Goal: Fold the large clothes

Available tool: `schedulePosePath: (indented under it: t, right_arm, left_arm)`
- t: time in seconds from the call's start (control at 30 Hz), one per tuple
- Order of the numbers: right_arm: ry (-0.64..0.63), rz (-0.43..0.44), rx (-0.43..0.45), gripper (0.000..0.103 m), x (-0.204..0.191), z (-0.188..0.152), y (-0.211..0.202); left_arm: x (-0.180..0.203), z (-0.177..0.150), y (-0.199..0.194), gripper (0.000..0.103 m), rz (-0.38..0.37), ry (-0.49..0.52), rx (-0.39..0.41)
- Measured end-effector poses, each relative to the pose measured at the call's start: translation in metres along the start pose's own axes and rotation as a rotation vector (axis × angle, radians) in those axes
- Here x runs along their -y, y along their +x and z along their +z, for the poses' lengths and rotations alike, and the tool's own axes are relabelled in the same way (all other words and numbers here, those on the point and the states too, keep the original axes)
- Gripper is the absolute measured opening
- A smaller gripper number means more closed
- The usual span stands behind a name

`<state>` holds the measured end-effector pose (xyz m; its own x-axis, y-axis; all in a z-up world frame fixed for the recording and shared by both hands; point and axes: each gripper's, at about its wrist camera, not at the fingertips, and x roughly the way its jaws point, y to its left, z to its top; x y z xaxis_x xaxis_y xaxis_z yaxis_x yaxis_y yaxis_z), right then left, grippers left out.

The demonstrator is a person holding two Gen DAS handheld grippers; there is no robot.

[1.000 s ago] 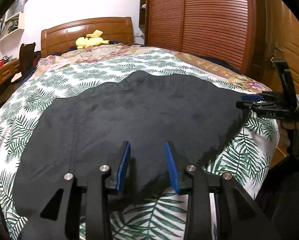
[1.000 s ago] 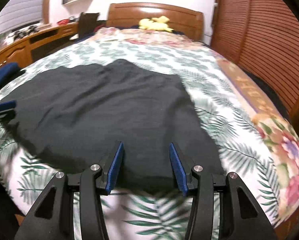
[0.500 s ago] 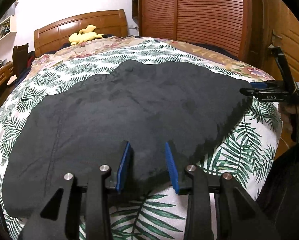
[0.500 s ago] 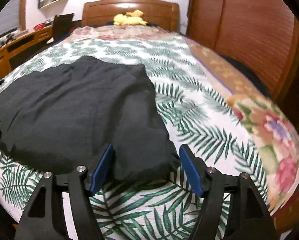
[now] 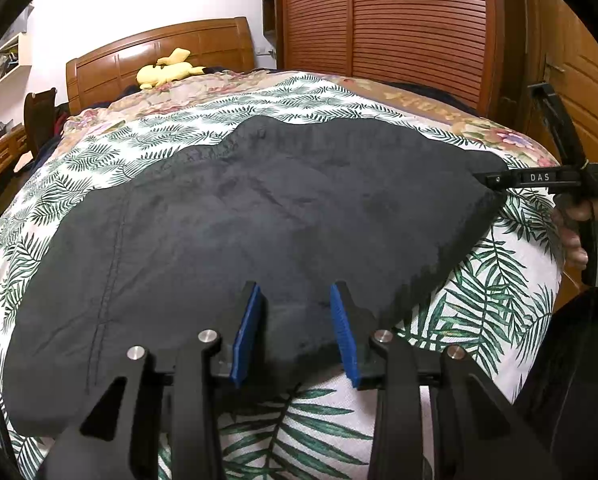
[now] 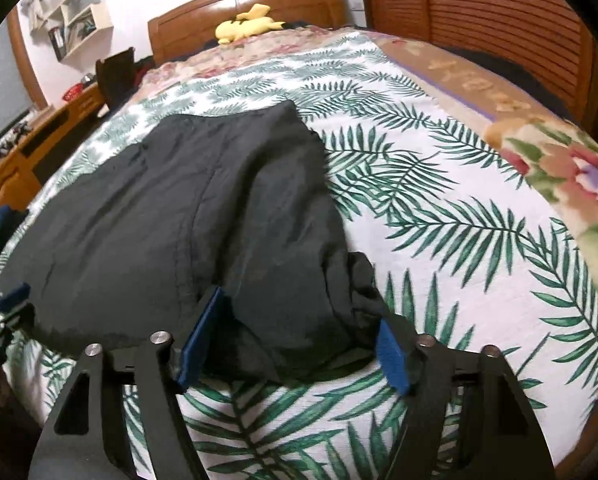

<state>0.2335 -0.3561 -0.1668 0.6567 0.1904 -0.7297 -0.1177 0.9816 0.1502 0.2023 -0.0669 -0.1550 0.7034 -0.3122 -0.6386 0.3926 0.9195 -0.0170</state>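
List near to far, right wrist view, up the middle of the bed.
right gripper → black garment → palm-leaf bedspread → yellow plush toy → wooden headboard

Over the last second the right gripper (image 6: pixel 295 334) spreads its jaws wider and slides from the middle of the black garment's (image 6: pixel 187 216) near hem to its right corner, which now lies bunched between the blue pads (image 6: pixel 199 336). The left gripper (image 5: pixel 295 330) edges farther onto the hem.
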Motion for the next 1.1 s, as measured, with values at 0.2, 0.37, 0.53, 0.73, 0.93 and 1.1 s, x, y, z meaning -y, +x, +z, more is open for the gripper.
schedulePosePath:
  t: [0.2,0.37,0.53,0.73,0.93,1.1]
  right_arm:
    - [-0.020,0.029,0.030,0.040,-0.009,0.001,-0.005]
    - [0.017,0.048,0.023,0.039,-0.003,0.003,-0.003]
    - [0.049,0.048,0.016,0.041,0.001,0.004,0.000]
    - [0.044,0.089,0.059,0.013,-0.004,0.012,-0.005]
    - [0.066,0.156,0.109,0.009,-0.014,0.025,-0.014]
    - [0.058,0.117,0.092,0.009,-0.021,0.028,-0.012]
  left_arm:
    - [0.000,0.000,0.000,0.036,-0.001,-0.001,0.000]
    - [0.000,0.000,0.000,0.036,0.000,-0.001,0.001]
    - [0.001,0.000,0.000,0.036,-0.006,-0.005,0.001]
    - [-0.006,0.001,-0.008,0.036,-0.011,-0.020,0.014]
    - [-0.023,0.001,-0.029,0.036,-0.007,-0.052,0.055]
    - [-0.039,-0.003,-0.048,0.036,0.006,-0.064,0.081]
